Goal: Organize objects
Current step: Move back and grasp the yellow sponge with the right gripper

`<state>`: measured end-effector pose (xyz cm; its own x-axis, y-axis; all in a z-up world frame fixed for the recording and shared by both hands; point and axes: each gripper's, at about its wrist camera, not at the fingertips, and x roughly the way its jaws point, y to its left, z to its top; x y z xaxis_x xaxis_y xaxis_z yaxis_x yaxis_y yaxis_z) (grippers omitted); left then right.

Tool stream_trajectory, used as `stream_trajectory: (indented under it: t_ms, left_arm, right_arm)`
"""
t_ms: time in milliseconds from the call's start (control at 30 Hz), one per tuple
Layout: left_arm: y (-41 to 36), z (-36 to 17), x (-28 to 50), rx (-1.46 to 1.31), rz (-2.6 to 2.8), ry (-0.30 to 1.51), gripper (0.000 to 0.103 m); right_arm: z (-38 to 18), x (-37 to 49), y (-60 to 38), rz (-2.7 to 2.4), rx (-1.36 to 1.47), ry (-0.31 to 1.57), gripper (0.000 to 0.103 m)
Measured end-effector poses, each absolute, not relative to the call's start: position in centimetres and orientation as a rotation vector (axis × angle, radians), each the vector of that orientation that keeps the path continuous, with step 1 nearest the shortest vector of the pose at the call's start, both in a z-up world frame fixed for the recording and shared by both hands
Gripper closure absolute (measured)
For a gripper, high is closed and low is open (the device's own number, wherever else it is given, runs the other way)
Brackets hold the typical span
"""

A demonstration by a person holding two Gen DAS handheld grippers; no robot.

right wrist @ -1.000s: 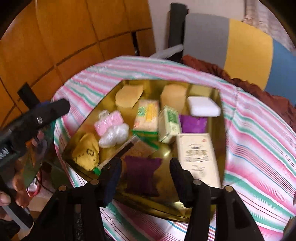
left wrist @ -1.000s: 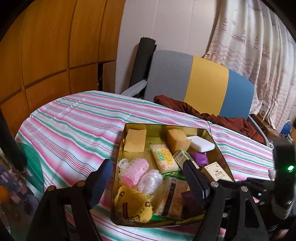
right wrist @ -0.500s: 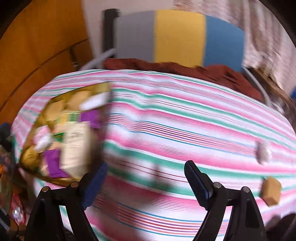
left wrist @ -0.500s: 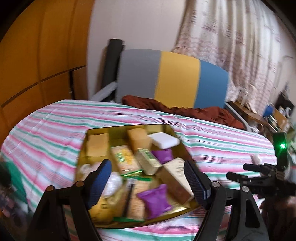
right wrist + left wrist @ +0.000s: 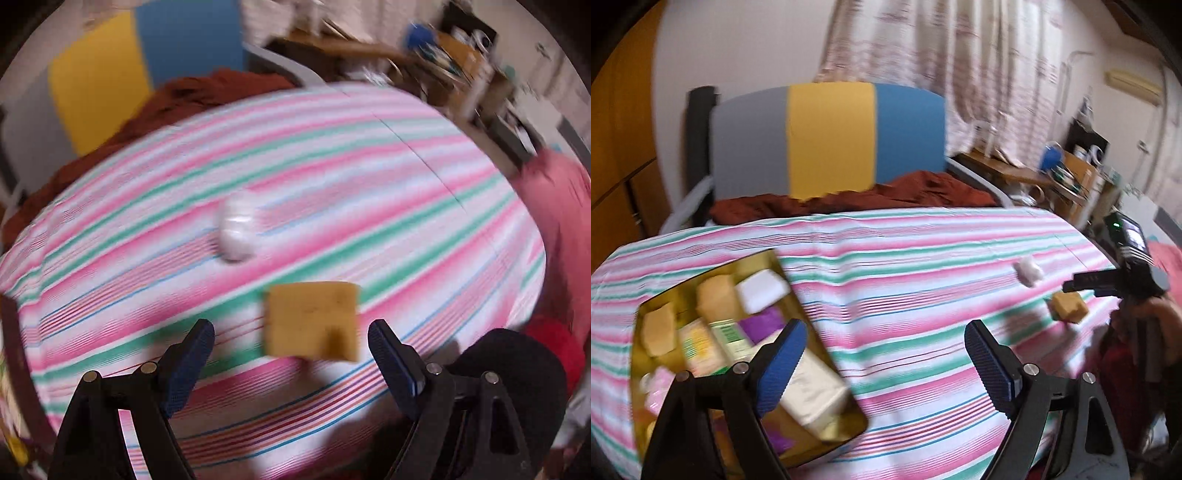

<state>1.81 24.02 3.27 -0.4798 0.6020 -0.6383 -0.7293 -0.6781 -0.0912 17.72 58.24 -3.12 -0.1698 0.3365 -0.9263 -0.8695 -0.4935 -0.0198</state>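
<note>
The right claw (image 5: 291, 362), spread wide and empty, hangs over a tan sponge (image 5: 312, 319) lying flat on the striped surface (image 5: 369, 184), its long side crosswise. The left claw (image 5: 882, 365), also spread, hovers beside the gold tray (image 5: 642, 369).

Glossy gold metal tray (image 5: 827, 354), striped cloth tablecloth (image 5: 923, 266), porous sponge block (image 5: 312, 319)

Your striped table (image 5: 923, 266): gold tray (image 5: 827, 445) at left; white wad (image 5: 236, 230), tan block (image 5: 312, 319) well apart at right.
</note>
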Motion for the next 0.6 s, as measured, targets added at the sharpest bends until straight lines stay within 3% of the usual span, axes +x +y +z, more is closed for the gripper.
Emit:
stream_trajectory:
  t_ms: [200,233,267,333,600]
  left_arm:
    - [29.4,2.4,2.0,-0.883,2.072,0.289,0.015]
    - [30.1,2.2,2.0,-0.892,2.059,0.294,0.015]
    - [30.8,2.0,1.9,-0.901,2.044,0.298,0.015]
    - [32.0,1.5,1.8,-0.907,2.026,0.316,0.015]
    - [38.1,-0.9,0.8,-0.974,1.913,0.354,0.016]
  right_arm:
    - [-6.8,17.9,61.5,1.733,-1.275,0.906,0.018]
    - [-7.2,18.0,61.7,1.726,-1.261,0.92,0.021]
    - [-7.5,18.2,62.0,1.697,-1.25,0.911,0.036]
    - [-7.3,19.0,62.4,1.702,-1.2,0.952,0.039]
    - [-4.3,22.4,62.9,1.759,-0.877,0.997,0.04]
